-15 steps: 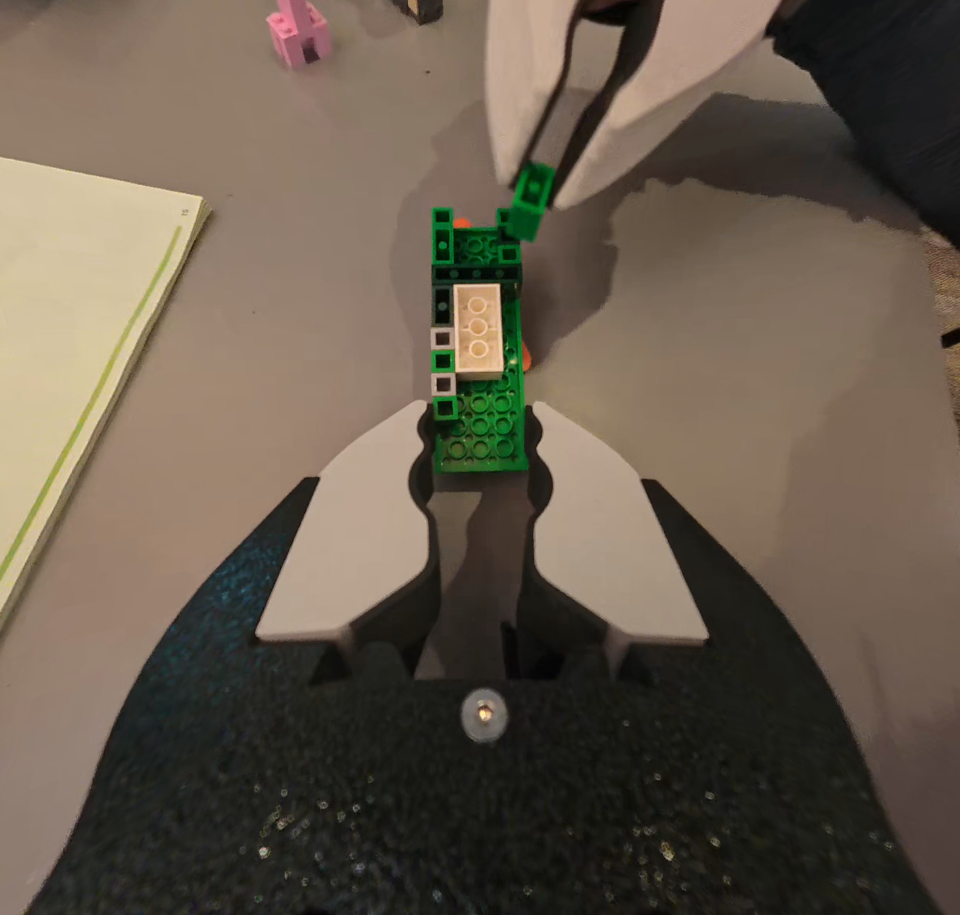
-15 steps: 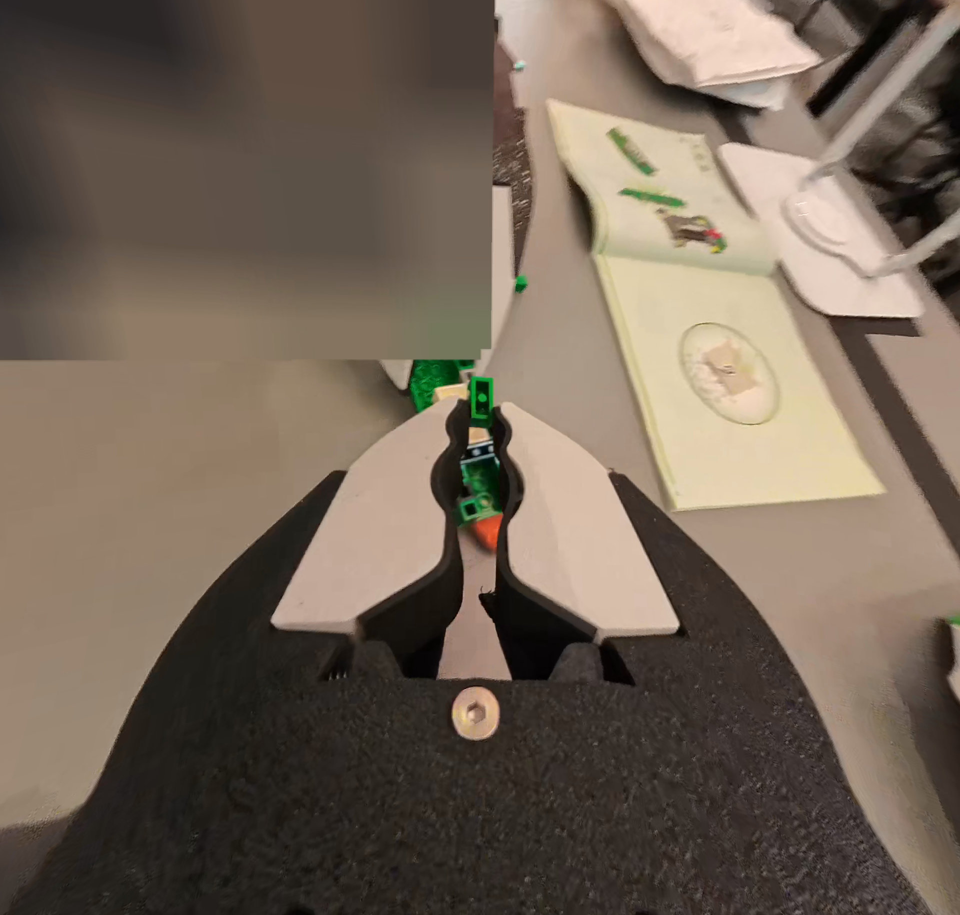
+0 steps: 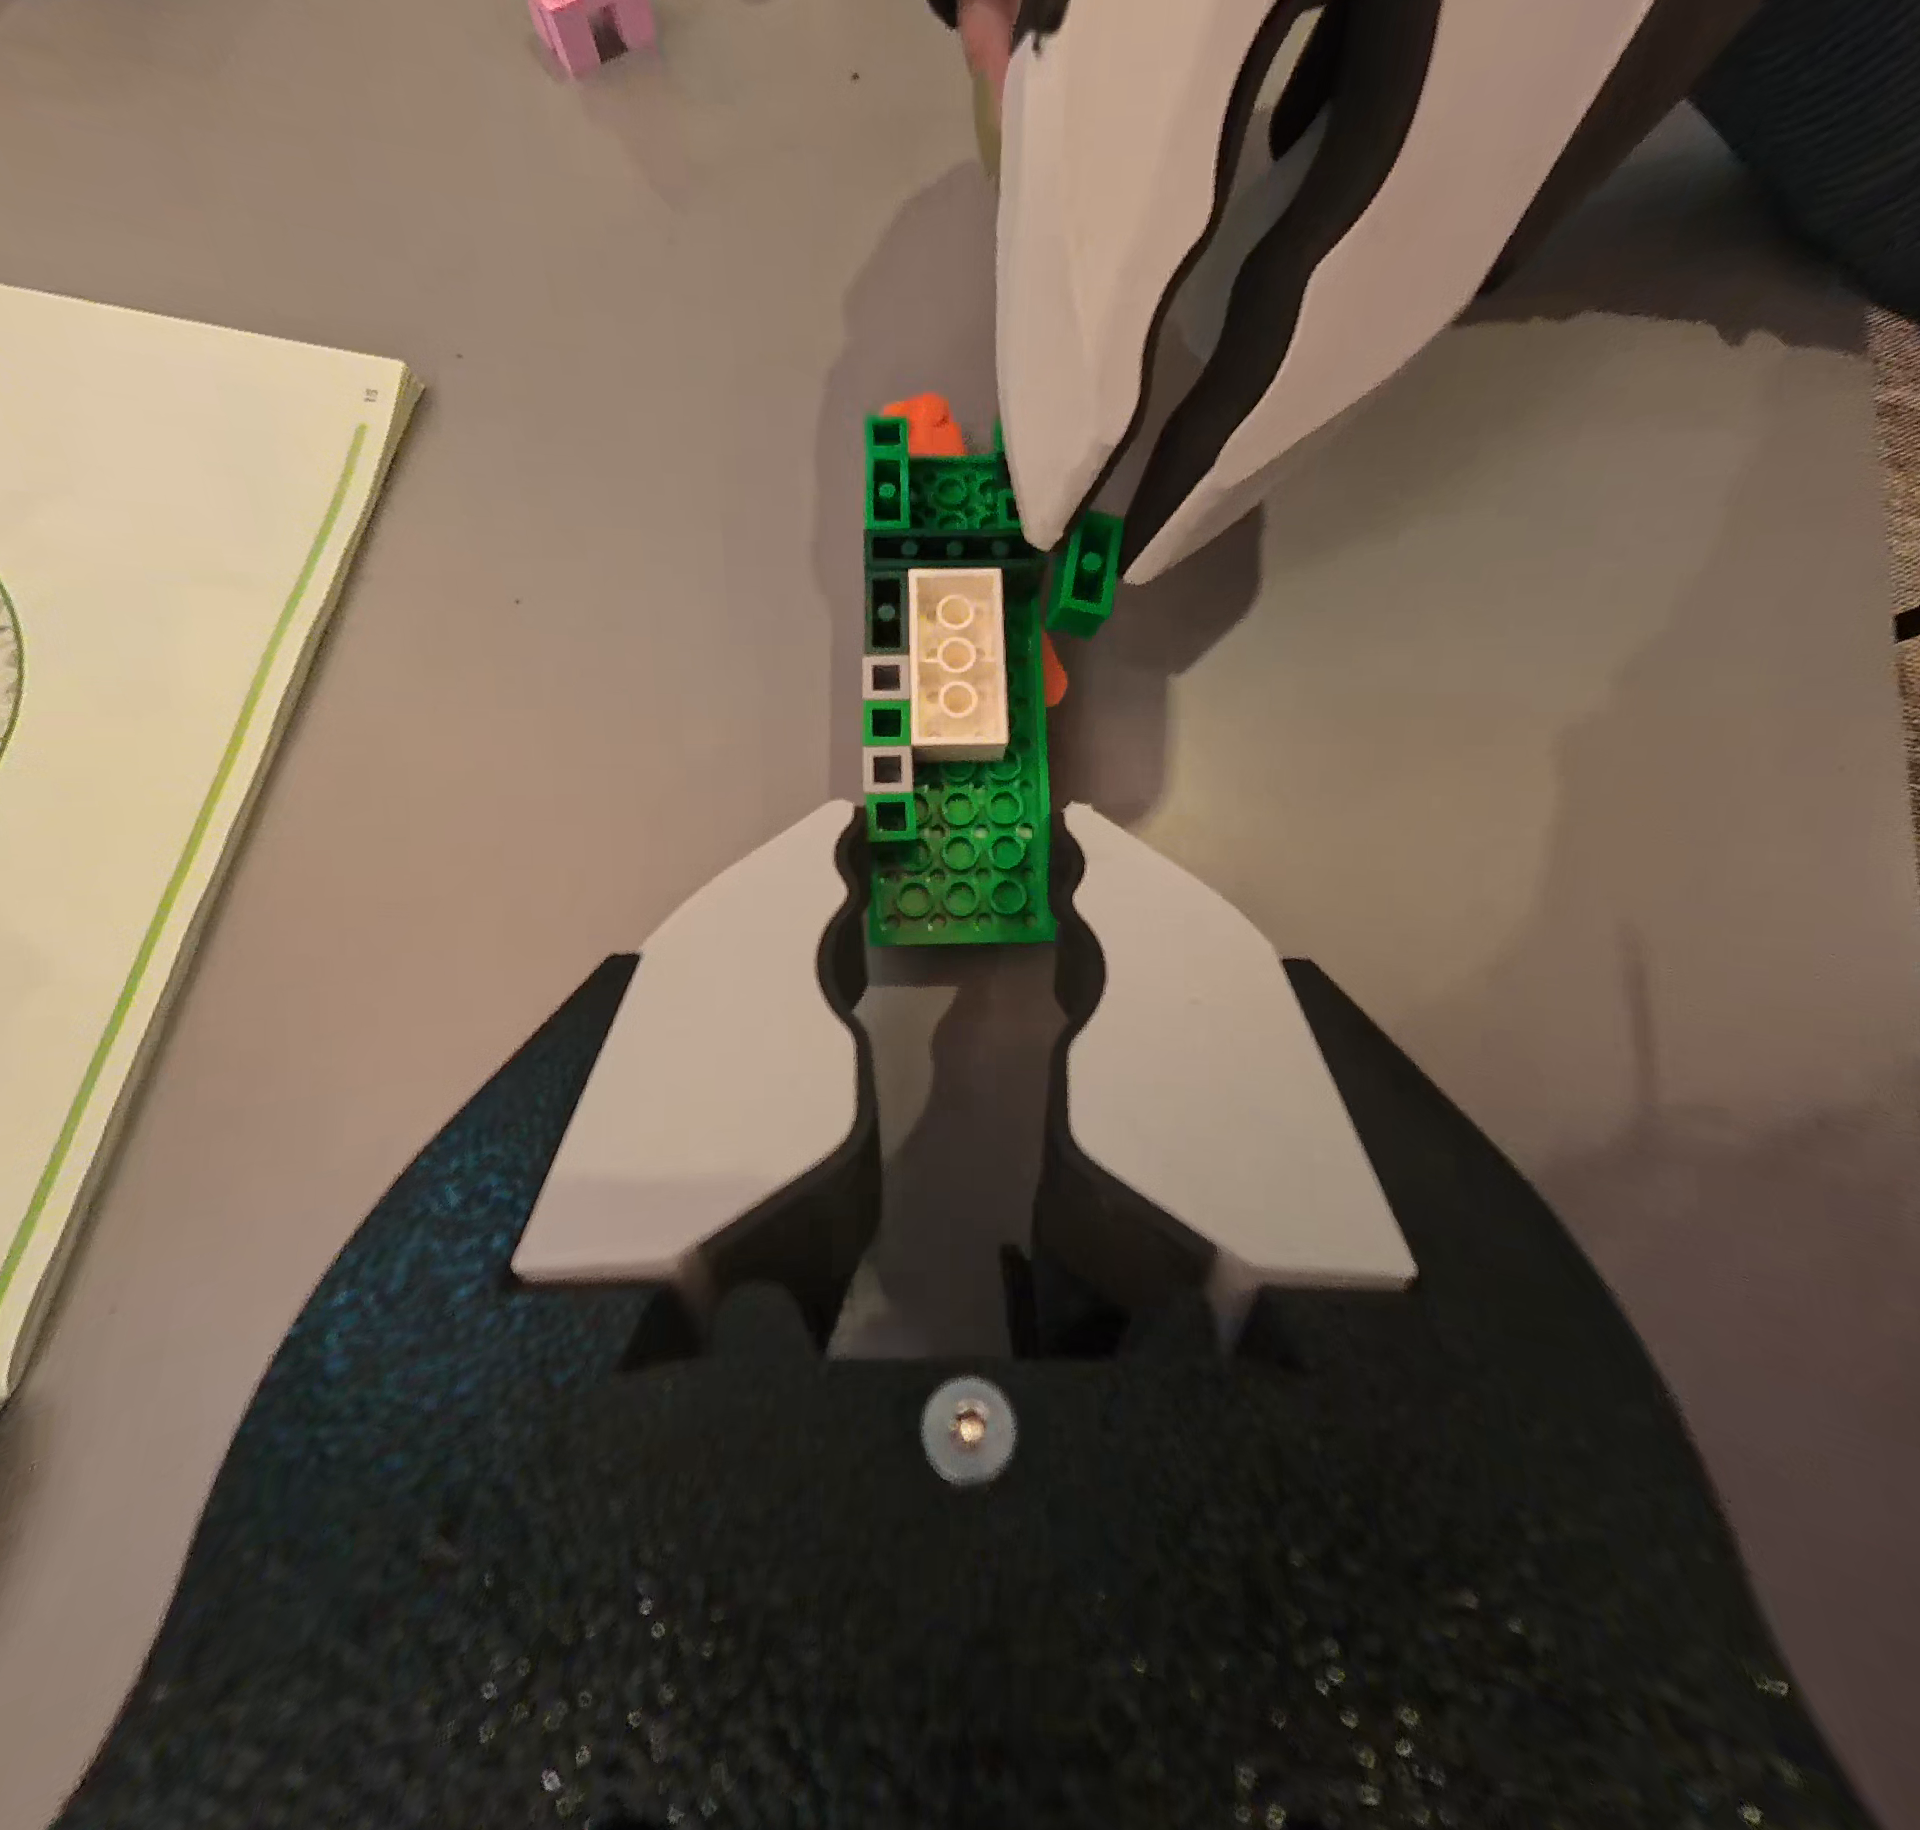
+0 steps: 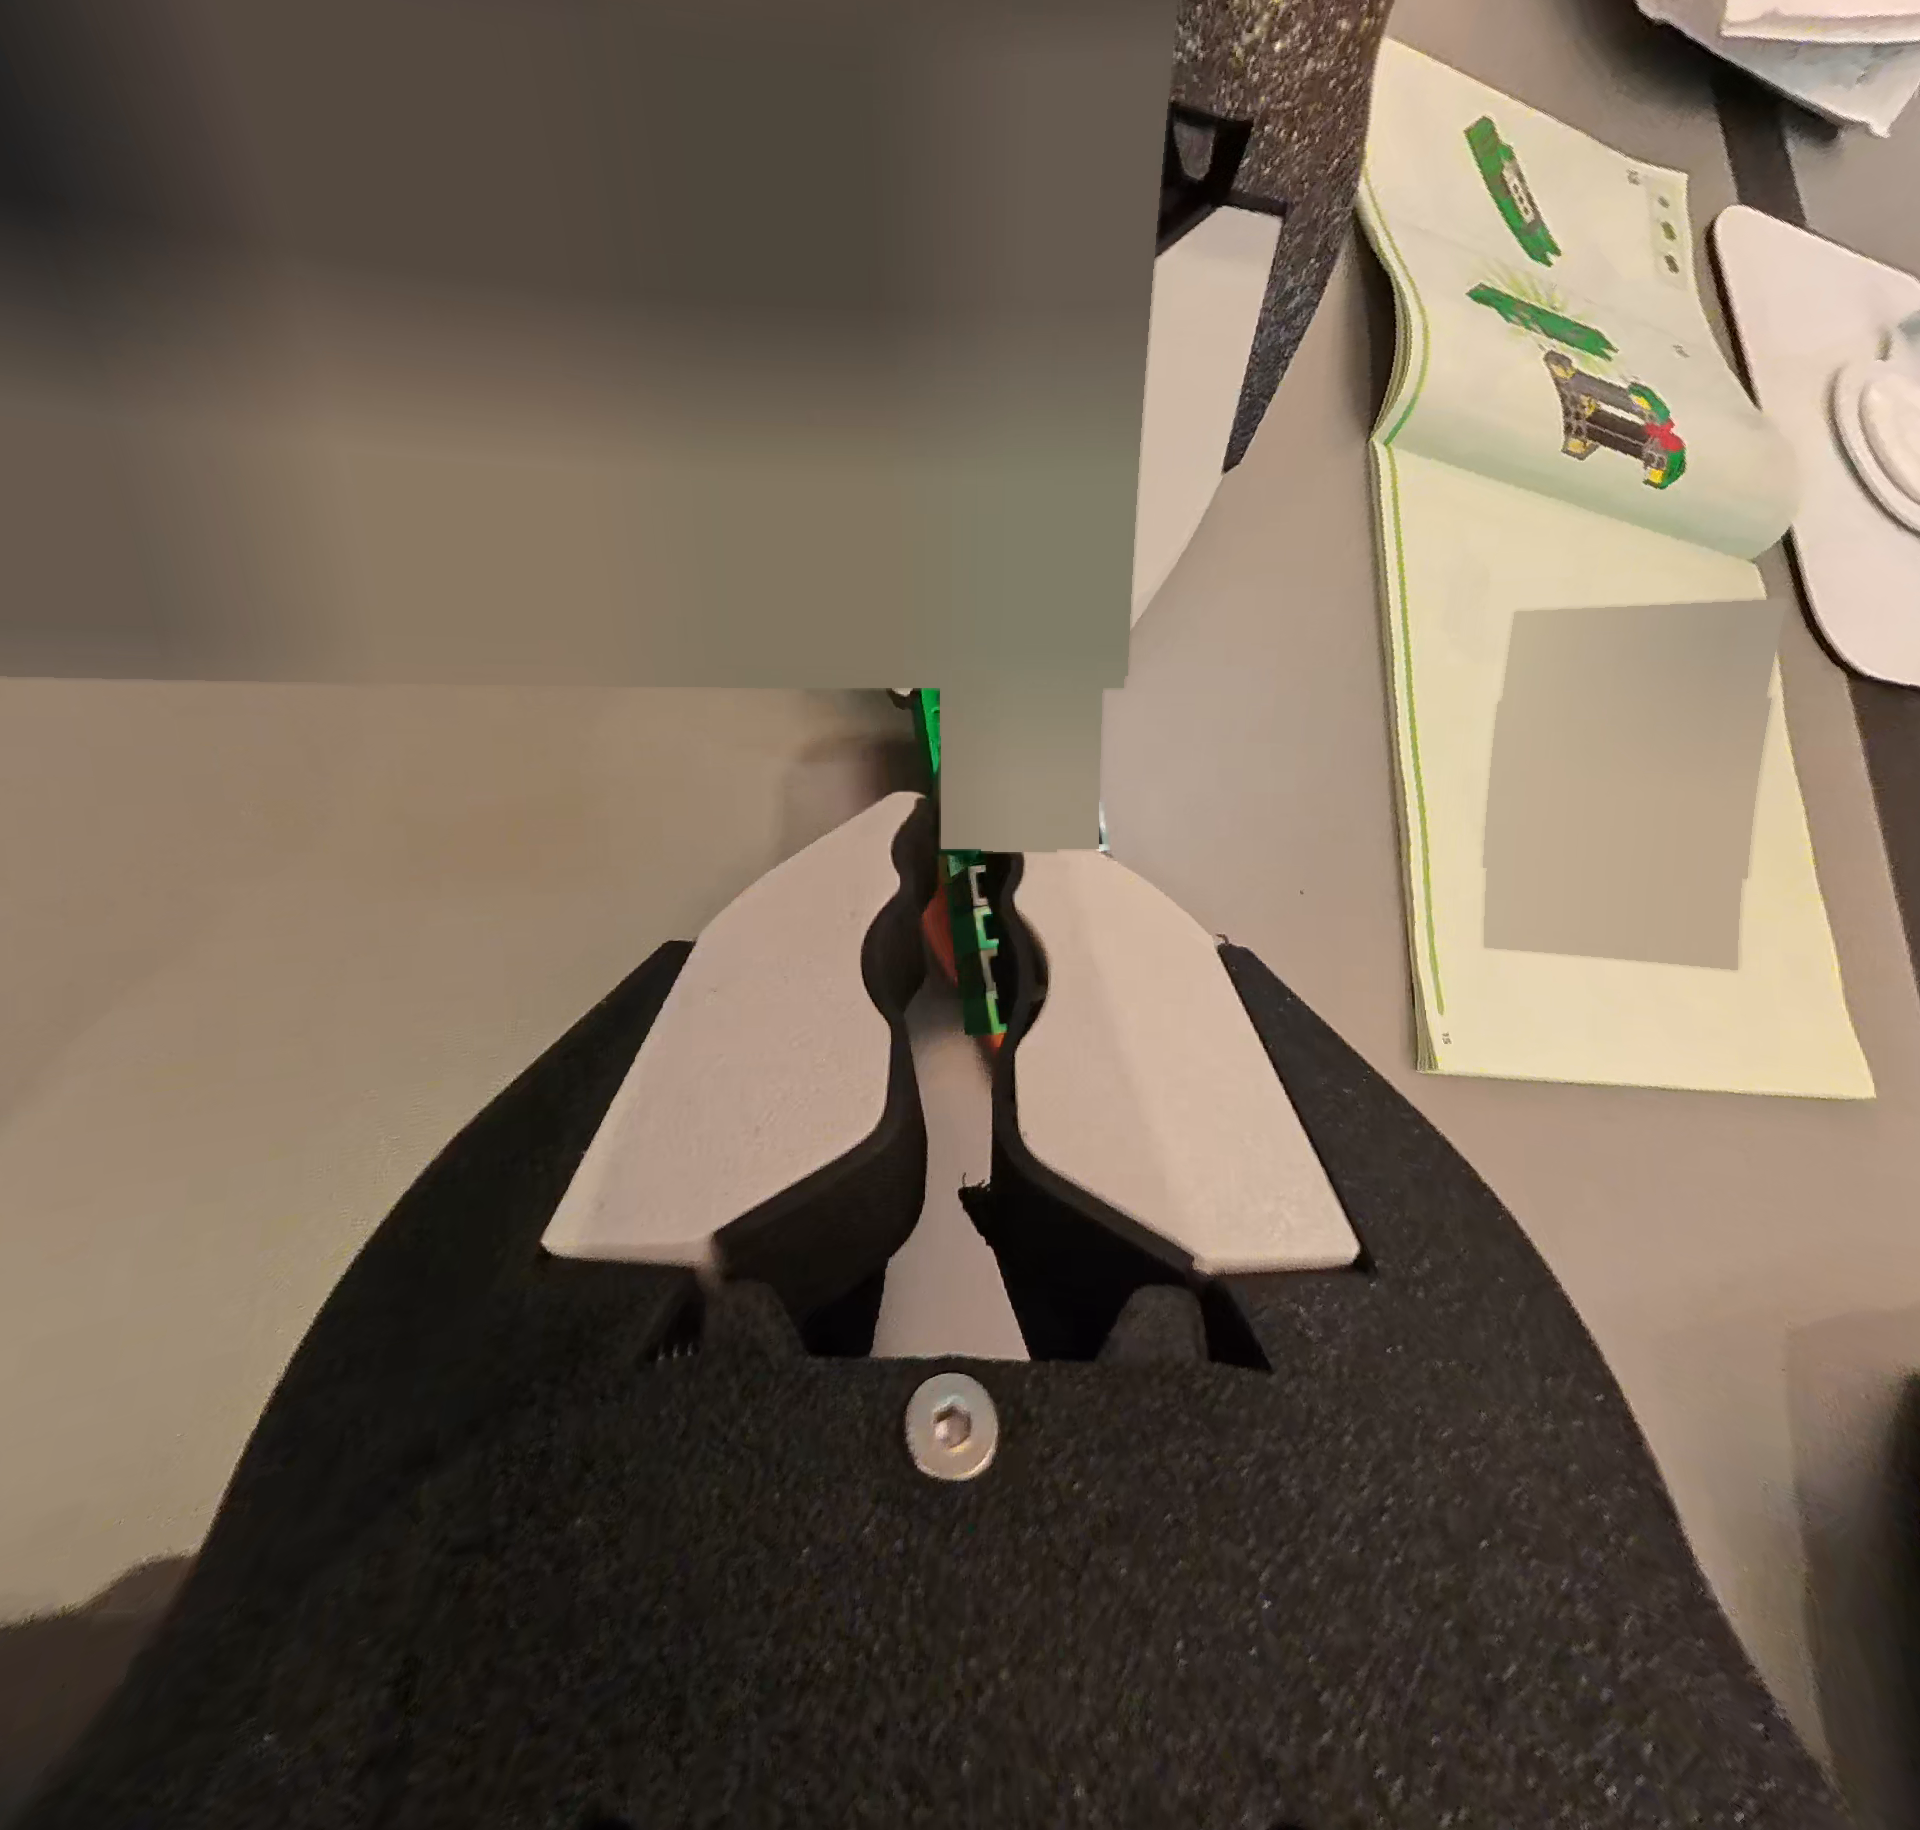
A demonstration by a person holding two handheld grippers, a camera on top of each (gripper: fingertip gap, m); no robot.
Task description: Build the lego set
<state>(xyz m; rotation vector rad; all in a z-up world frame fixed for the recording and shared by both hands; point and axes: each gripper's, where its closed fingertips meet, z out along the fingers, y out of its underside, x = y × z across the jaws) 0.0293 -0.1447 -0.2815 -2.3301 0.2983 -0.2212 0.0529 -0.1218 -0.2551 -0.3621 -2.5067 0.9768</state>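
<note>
1. Steadying a green lego assembly (image 3: pixel 961 741), the left gripper (image 3: pixel 961 845) has its two pale fingers set part-way open, one against each long side of the near end of the green base plate, which lies flat on a grey table (image 3: pixel 623 326).
2. On the assembly sit a white brick (image 3: pixel 958 664) with round studs, a row of small green and grey pieces along its left edge, and orange parts (image 3: pixel 930 426) peeking out at the far end and right side.
3. Reaching in from the upper right, the right gripper (image 3: pixel 1091 559) has its fingers nearly closed, pinching the top end of a small green brick (image 3: pixel 1086 585). The brick hangs tilted just beside the assembly's right edge, level with the white brick; whether it touches the assembly cannot be told.
4. In the right wrist view a mosaic patch covers the fingertips, so the grip cannot be confirmed there.
5. An open instruction booklet (image 4: pixel 1579 637) lies to one side, and a small pink lego figure (image 3: pixel 587 4) stands at the far edge of the table.
6. Handling, as a judgement: the pieces look light, rigid and smooth, so the small brick may pivot or slip in a fingertip pinch. Gripping its flat opposite sides squarely seems safest, and the base is best held by its long edges, since pressing down could pop loose pieces off.
</note>
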